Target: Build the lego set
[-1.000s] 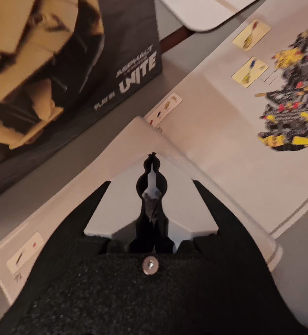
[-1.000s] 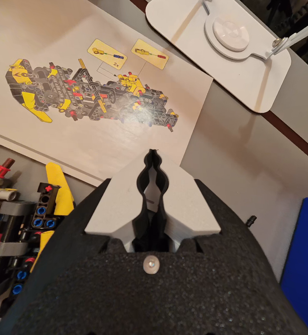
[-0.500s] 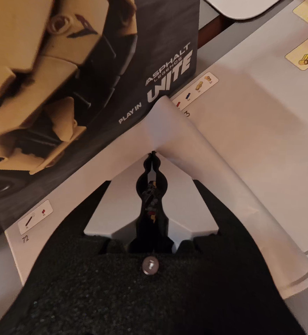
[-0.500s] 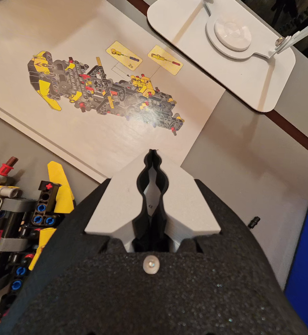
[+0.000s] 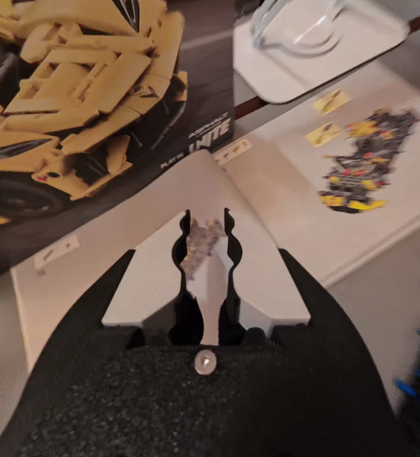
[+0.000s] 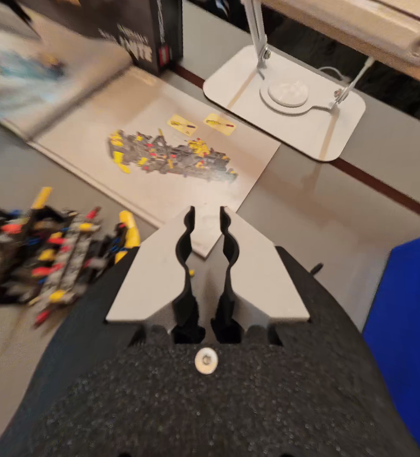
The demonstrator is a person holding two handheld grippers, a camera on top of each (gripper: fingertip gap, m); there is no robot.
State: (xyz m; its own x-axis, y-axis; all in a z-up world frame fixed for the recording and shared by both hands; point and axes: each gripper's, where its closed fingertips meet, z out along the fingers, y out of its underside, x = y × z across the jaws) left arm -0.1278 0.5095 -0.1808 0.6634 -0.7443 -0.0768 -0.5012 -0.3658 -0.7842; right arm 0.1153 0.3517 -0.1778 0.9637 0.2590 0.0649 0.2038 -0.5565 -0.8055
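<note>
Hovering over the open instruction booklet (image 5: 290, 197) with both sets of jaws parted and empty.

Biggest first: the set's box (image 5: 80, 111) stands upper left of my left view, propped behind the booklet, I'd say to keep the finished car in sight. The booklet lies flat across the middle, its page curling up at the spine. My left gripper (image 5: 206, 210) hangs above the left page, moderately open, gripping nothing. My right gripper (image 6: 206, 210), gap slightly narrower, nothing in it, sits over the booklet's near corner. The half-built model (image 6: 48, 252) waits at the left edge, near the page for comparison. A small black pin (image 6: 317, 267) lies alone at right.
</note>
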